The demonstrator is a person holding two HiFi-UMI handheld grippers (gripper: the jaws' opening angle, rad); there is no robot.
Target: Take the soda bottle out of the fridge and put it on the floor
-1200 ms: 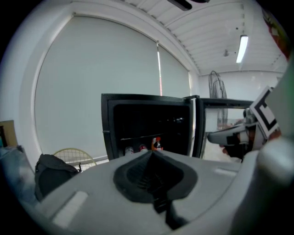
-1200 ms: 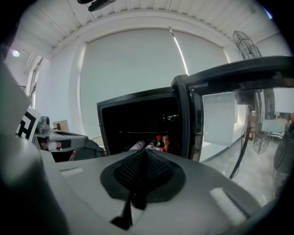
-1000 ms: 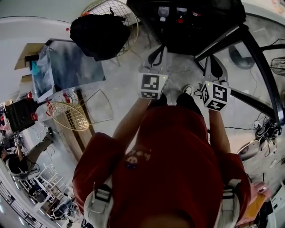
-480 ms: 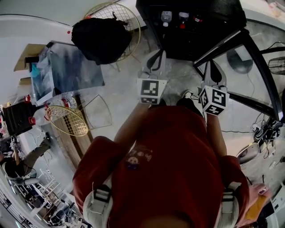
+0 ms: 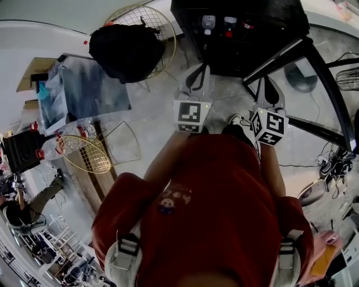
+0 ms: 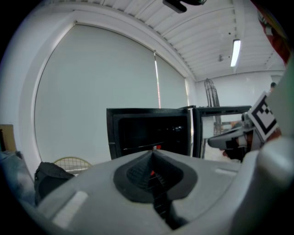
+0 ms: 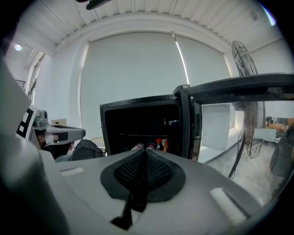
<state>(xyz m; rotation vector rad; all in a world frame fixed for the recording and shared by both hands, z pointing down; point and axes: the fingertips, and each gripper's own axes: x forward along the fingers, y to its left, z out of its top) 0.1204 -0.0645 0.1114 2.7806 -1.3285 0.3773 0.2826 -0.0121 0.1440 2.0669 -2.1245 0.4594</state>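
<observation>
the fridge stands with its glass door swung out to the right, and the soda bottle, dark with a red cap, is upright inside it below the wire shelf, among a few other bottles. both tools point at the open fridge from short of it, side by side above the grey floor. the left hand-held gripper has its jaws drawn together with nothing between them, and the right hand-held gripper is likewise fully closed and empty. neither touches the fridge or the bottle. a person in a red shirt holds them, and off to the left a black backpack sits on a wire chair.
</observation>
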